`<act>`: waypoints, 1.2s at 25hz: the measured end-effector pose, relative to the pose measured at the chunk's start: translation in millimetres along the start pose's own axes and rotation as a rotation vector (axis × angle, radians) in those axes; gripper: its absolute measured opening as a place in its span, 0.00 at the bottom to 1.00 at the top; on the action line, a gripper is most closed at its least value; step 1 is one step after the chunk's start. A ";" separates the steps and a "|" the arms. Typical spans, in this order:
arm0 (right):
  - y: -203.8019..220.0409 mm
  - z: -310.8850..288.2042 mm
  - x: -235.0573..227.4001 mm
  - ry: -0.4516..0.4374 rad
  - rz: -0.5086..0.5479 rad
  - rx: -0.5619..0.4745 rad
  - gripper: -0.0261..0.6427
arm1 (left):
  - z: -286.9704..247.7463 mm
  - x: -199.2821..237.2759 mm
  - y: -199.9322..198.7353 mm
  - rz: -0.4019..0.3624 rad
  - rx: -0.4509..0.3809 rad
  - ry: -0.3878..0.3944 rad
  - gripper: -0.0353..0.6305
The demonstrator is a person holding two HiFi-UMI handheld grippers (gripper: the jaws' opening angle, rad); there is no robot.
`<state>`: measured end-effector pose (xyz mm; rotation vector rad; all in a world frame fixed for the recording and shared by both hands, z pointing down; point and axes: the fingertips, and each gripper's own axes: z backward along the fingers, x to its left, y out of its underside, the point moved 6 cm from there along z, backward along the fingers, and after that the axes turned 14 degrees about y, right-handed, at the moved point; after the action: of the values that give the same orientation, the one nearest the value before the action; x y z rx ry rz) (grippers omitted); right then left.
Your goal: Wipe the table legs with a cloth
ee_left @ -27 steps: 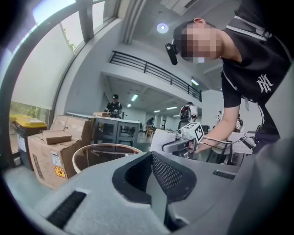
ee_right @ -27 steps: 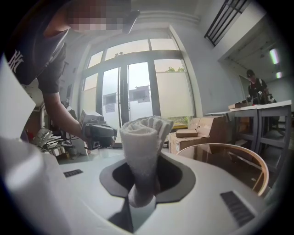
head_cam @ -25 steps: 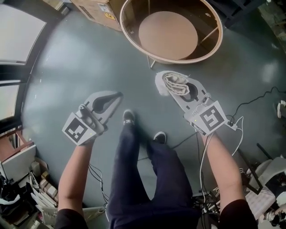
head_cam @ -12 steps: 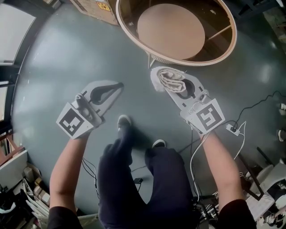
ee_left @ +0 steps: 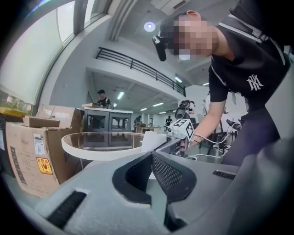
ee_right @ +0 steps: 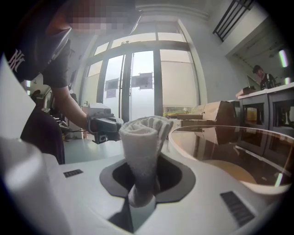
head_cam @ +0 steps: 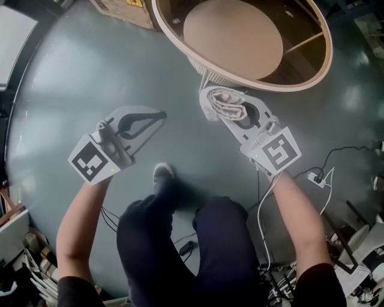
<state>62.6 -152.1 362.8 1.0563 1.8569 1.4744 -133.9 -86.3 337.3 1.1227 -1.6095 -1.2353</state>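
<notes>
A round glass-topped table with a wooden rim (head_cam: 252, 83) fills the top of the head view, and one thin leg (head_cam: 202, 78) shows under its near edge. My right gripper (head_cam: 211, 103) is shut on a rolled white cloth (head_cam: 227, 105), just in front of that rim. In the right gripper view the cloth (ee_right: 144, 147) stands up out of the jaws, with the table (ee_right: 220, 151) close on the right. My left gripper (head_cam: 161, 114) is off to the left over bare floor, with its jaws shut and nothing between them. In the left gripper view the table rim (ee_left: 92, 148) lies ahead.
A cardboard box (head_cam: 120, 9) stands left of the table and also shows as a box (ee_left: 32, 151) in the left gripper view. My legs and one shoe (head_cam: 162, 174) are below the grippers. Cables and a power strip (head_cam: 315, 177) lie on the grey floor at right, with clutter in the lower corners.
The table has drawn nearer and larger as the person steps forward. Both grippers have moved toward it, and the cloth now sits close to the rim. The jaws have not changed.
</notes>
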 end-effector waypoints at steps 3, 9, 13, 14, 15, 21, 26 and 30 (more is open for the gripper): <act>18.1 -10.9 -4.0 0.004 0.003 0.003 0.16 | -4.4 6.6 14.9 -0.030 0.016 0.022 0.06; 47.6 -36.7 -4.6 -0.017 0.036 -0.006 0.16 | -4.0 16.0 41.9 -0.089 0.062 0.040 0.06; 61.3 -45.9 -6.1 -0.014 0.038 -0.016 0.16 | -2.8 15.3 56.2 -0.125 0.068 0.041 0.06; 64.1 -46.8 -6.9 -0.011 0.036 -0.018 0.16 | -2.8 13.8 59.3 -0.137 0.075 0.042 0.06; 66.5 -47.4 -8.0 -0.009 0.036 -0.019 0.16 | -3.0 12.0 61.9 -0.149 0.080 0.043 0.06; 73.7 -60.2 -22.7 0.013 0.027 -0.007 0.16 | -4.5 10.9 71.2 -0.188 0.076 0.034 0.06; 79.1 -66.8 -24.4 0.016 0.020 0.003 0.16 | -8.8 -3.0 81.7 -0.205 0.074 0.055 0.06; 85.3 -58.5 -21.0 0.042 0.008 -0.004 0.16 | -14.3 -30.4 86.8 -0.253 0.111 0.077 0.06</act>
<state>48.2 -193.4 458.9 1.0400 1.8793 1.5155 -126.8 -49.8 422.7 1.4626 -1.5277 -1.2567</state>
